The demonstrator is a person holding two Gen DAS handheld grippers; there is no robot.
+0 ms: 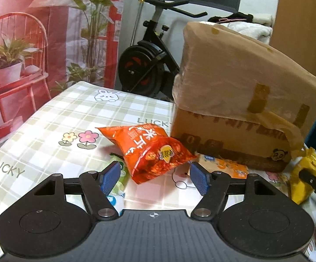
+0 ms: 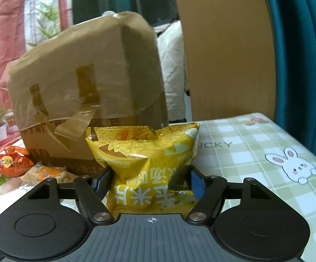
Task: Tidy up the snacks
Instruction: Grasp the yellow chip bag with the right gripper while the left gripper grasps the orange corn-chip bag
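Observation:
My left gripper (image 1: 155, 178) is open, its blue pads on either side of the near corner of an orange-red snack bag (image 1: 149, 150) lying on the checked cloth. A green-white packet (image 1: 119, 179) lies under the left finger and a pale orange packet (image 1: 225, 163) lies by the box. My right gripper (image 2: 149, 182) is shut on a yellow corn snack bag (image 2: 144, 163), held upright in front of the taped cardboard box (image 2: 85, 91). The yellow bag also shows at the right edge of the left wrist view (image 1: 306, 172). The red bag shows at far left in the right wrist view (image 2: 7, 160).
The tall taped cardboard box (image 1: 240, 100) stands on the table's far right side. The checked tablecloth (image 1: 48, 126) with rabbit and flower prints covers the table. An exercise bike (image 1: 149, 65) stands behind. A blue curtain (image 2: 299, 54) hangs at right.

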